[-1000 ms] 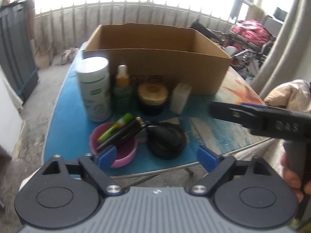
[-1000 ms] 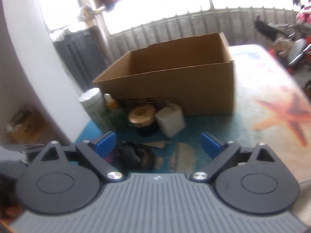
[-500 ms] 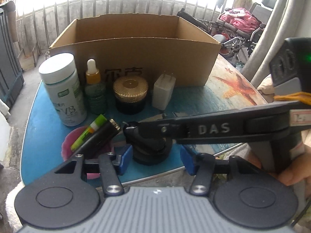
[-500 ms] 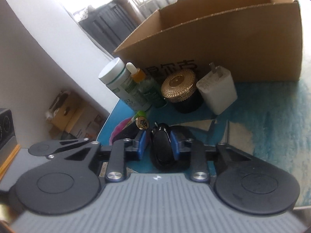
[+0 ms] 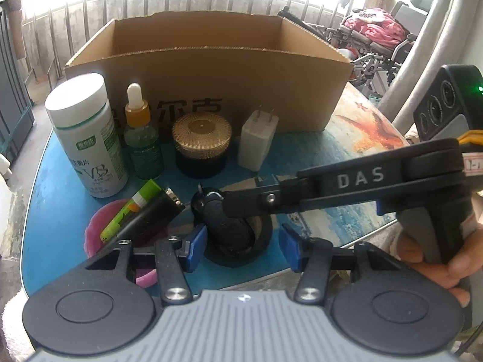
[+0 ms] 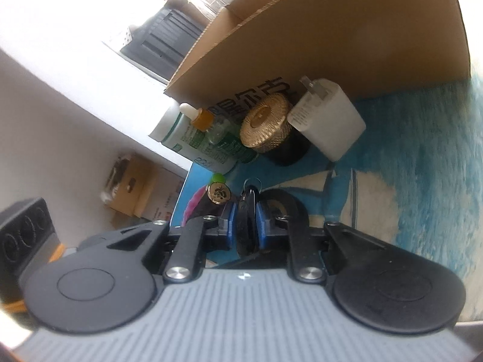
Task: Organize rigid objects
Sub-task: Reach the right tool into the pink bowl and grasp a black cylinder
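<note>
My right gripper [image 6: 245, 223] is shut on a black car key fob [image 6: 246, 226], which sits over a black tape roll [image 5: 241, 241]; the fob also shows in the left wrist view [image 5: 217, 214]. My left gripper [image 5: 243, 246] is open and empty, its blue pads [image 5: 196, 246] on either side of the tape roll. An open cardboard box [image 5: 211, 69] stands behind. In front of it stand a white vitamin bottle [image 5: 87, 135], a dropper bottle [image 5: 142, 138], a gold-lidded jar [image 5: 201, 147] and a white charger [image 5: 256, 138]. A pink bowl [image 5: 96, 232] holds a green tube [image 5: 129, 208] and a black lipstick [image 5: 148, 217].
The blue table [image 5: 54, 211] with a starfish print ends just below my left gripper. A wheelchair with pink cloth [image 5: 374, 36] stands at the back right. A white wall [image 6: 60, 90] and cardboard boxes on the floor [image 6: 132, 187] lie to the left in the right wrist view.
My right gripper has come in from the right, shut on the key fob and tilted. My left gripper moved closer to the tape roll.
</note>
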`<action>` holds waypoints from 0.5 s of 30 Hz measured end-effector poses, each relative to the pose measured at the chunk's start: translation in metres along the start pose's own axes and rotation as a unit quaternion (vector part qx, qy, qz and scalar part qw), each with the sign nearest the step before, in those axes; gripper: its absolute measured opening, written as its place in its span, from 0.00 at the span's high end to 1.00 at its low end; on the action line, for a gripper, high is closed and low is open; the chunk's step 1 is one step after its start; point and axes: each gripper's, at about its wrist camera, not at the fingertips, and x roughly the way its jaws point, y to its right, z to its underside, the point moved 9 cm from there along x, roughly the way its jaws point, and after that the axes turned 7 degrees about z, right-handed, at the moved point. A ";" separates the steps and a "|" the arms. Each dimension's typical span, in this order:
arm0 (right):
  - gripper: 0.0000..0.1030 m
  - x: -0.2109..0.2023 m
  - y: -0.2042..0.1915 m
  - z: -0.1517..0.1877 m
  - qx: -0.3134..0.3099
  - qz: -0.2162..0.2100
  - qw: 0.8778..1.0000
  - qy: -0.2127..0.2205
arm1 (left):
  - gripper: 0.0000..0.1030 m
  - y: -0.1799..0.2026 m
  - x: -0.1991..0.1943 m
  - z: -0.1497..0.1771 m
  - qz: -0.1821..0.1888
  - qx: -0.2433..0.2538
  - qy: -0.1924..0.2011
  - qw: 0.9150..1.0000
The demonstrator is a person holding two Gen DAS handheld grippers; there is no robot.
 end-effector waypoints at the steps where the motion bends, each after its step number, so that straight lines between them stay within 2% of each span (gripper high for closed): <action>1: 0.86 0.000 0.002 0.001 0.003 0.000 1.000 -0.002 | 0.49 -0.001 0.002 0.001 0.000 -0.006 -0.003 1.000; 15: 0.82 0.013 0.006 0.004 0.035 -0.008 0.999 -0.011 | 0.50 -0.001 0.005 -0.003 -0.022 0.003 0.005 1.000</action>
